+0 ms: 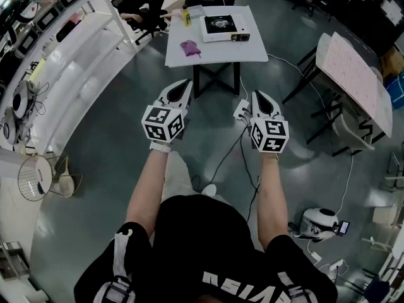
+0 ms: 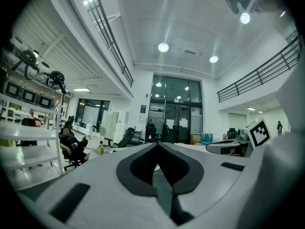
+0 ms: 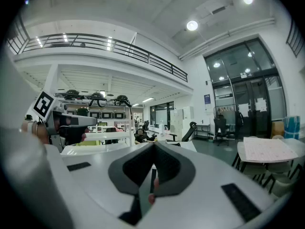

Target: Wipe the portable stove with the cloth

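This is a large open lab-like hall with an office feel, not a home. Around the white table spreads a bare grey polished floor, and loose cables trail across it in front of the table. To the table's left runs a long white shelving rack loaded with equipment. Behind the table a person sits in a black office chair, and to its right stands a second table. Far beyond the table are tall glass doors. Overhead are a high ceiling with round lights and a railed balcony.
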`<state>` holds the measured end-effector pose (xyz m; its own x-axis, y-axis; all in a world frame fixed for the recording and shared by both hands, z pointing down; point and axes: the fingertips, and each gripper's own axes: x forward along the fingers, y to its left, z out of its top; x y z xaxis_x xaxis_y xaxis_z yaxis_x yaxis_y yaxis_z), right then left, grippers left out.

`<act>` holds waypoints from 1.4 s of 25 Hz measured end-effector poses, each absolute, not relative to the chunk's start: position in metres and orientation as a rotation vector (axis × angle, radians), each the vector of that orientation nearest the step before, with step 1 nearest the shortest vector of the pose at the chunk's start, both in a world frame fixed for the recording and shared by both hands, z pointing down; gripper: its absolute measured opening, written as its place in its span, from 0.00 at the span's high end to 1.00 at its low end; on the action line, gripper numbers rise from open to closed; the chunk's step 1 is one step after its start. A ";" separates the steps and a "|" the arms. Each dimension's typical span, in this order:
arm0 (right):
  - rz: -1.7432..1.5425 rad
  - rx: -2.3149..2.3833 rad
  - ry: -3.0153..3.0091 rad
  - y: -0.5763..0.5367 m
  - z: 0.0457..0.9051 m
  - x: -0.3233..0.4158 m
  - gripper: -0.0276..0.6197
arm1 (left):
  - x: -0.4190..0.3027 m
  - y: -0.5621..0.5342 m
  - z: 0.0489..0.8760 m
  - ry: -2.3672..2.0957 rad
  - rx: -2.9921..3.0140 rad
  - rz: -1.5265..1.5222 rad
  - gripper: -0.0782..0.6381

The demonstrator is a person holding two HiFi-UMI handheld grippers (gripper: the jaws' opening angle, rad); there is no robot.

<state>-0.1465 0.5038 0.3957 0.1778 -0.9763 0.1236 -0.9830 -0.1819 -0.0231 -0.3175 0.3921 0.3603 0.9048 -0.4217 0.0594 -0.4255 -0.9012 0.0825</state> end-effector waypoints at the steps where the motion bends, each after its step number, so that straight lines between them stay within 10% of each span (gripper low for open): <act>1: 0.160 2.357 -1.964 0.502 0.396 -0.148 0.95 | -0.318 0.391 0.362 -0.659 2.974 0.062 0.88; 35: 0.162 2.217 -2.011 0.285 0.419 -0.089 0.95 | -0.251 0.185 0.403 -0.714 2.878 0.067 0.88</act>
